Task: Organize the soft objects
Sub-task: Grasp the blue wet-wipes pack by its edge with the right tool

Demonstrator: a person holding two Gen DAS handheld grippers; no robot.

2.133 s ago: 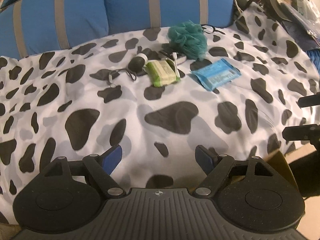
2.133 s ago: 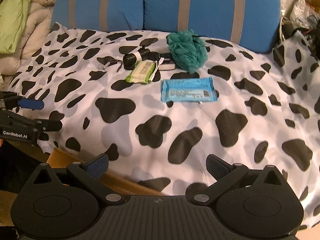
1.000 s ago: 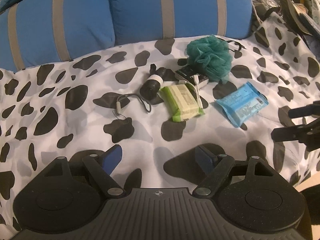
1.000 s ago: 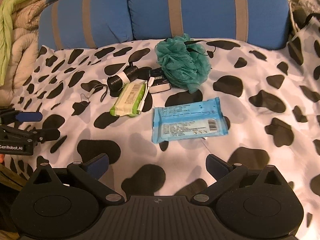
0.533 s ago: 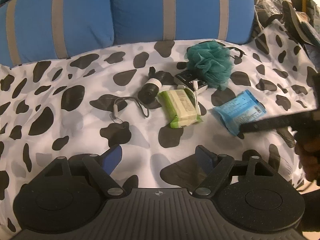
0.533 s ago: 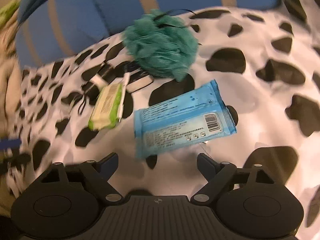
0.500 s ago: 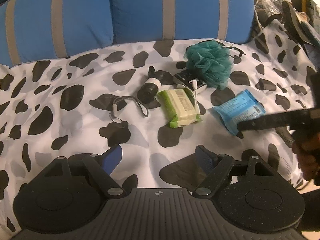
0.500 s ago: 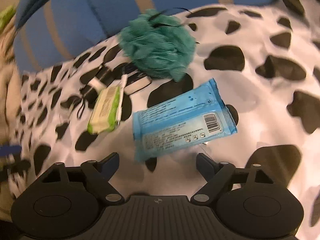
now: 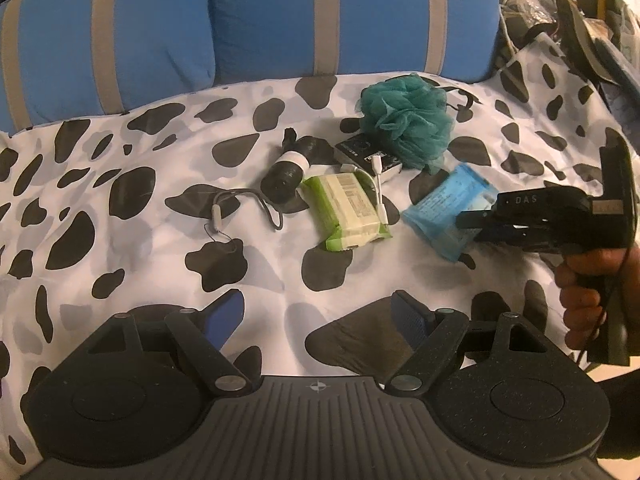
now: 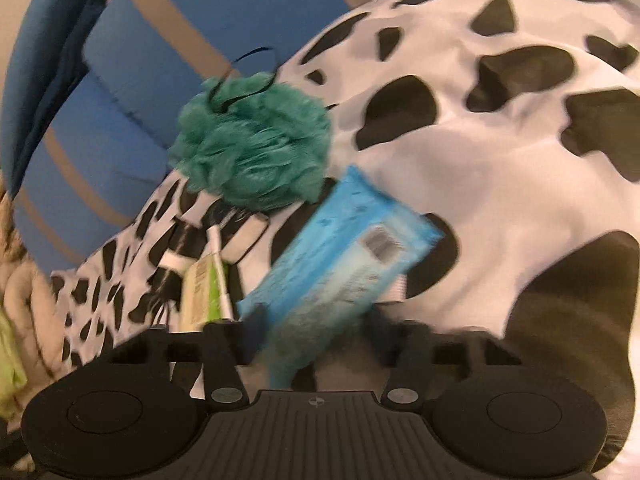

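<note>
The right hand-held gripper has rolled onto its side and its jaws have just been closing around the near end of the blue wipes pack, which sits between the 2 fingers; the right wrist view is blurred, so I cannot tell whether the pads already press on it. In the left wrist view the same hand-held gripper reaches in from the right, held by a person's hand, with its fingertips at the near right edge of the blue wipes pack on the cow-print bedspread.

The left hand-held gripper hangs above the bedspread with its jaws wide apart and nothing between them. Ahead of it, slightly right, lies the green wipes pack, and a white adapter cable lies across that pack's far right edge. Just beyond the pack are a black cylinder with a white band and a small dark box. A grey cord loop trails from the cylinder to the left. The teal bath pouf sits beyond the box, touching it, and just beyond the blue pack seen from the right hand-held gripper. Blue pillows with grey stripes run along the far edge of the bed.
</note>
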